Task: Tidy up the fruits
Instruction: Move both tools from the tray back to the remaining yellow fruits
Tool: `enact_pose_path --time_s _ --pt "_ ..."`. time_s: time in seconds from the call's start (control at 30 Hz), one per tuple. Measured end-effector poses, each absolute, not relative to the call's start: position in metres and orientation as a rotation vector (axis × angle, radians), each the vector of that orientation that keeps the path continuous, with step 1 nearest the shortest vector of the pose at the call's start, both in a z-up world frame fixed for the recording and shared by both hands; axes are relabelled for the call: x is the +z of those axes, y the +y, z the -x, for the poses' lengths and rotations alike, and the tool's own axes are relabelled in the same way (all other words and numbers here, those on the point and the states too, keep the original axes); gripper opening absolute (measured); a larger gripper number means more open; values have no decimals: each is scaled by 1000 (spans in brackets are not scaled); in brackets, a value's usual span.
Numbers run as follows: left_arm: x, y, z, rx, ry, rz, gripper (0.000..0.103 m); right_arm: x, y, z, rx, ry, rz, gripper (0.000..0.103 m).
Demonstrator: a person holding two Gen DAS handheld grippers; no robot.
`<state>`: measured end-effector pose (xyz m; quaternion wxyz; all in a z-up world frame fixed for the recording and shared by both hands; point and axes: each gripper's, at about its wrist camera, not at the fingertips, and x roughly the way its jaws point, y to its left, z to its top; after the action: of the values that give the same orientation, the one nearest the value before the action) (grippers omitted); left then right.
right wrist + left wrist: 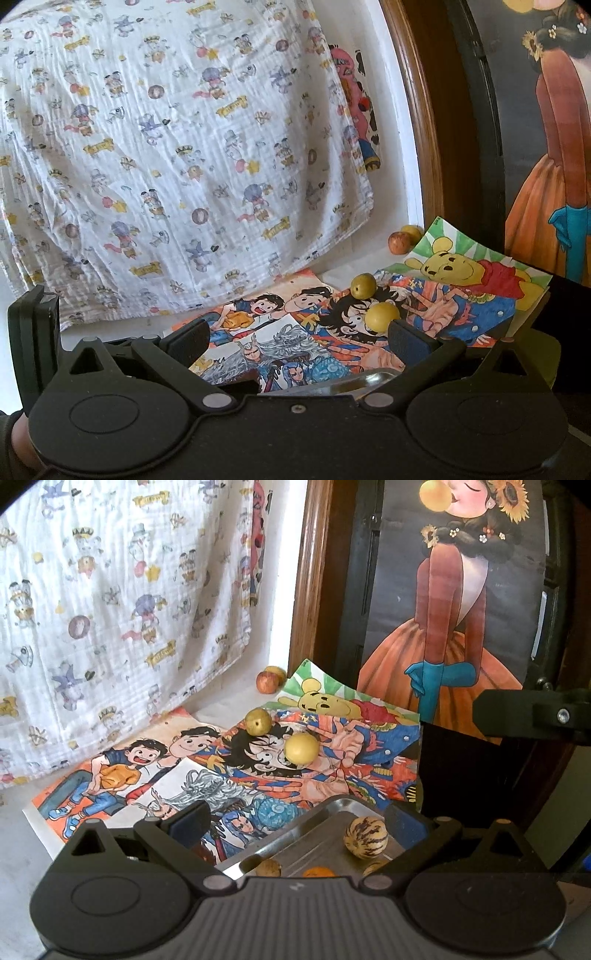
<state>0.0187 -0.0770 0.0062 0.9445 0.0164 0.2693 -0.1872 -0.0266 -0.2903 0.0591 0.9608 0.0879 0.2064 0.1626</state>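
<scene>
Two yellow-green round fruits lie on the cartoon posters: the nearer fruit and the farther fruit. A red apple and a yellow fruit rest at the back by the wall. A metal tray holds a striped fruit, a brown fruit and an orange fruit. My left gripper is open above the tray. My right gripper is open, its right finger just in front of the nearer yellow fruit.
Cartoon posters cover the table surface. A printed white cloth hangs behind on the left. A wooden frame and a painted dark panel stand at the right. A black device part juts in from the right.
</scene>
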Motion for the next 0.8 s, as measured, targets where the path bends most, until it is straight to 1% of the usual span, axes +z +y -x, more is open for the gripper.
enact_pose_path --time_s 0.23,0.43,0.63,0.8 --pt "8 -73 -19 -372 547 -33 102 61 -292 28 327 414 -175 102" --pt "3 -63 -39 -339 562 -28 102 54 -294 9 325 440 -178 102" --pt "-1 -54 -74 -304 574 -30 102 46 -298 -27 315 469 -165 102" --pt "-8 -51 -120 -268 590 -59 102 32 -304 -79 300 518 -137 102"
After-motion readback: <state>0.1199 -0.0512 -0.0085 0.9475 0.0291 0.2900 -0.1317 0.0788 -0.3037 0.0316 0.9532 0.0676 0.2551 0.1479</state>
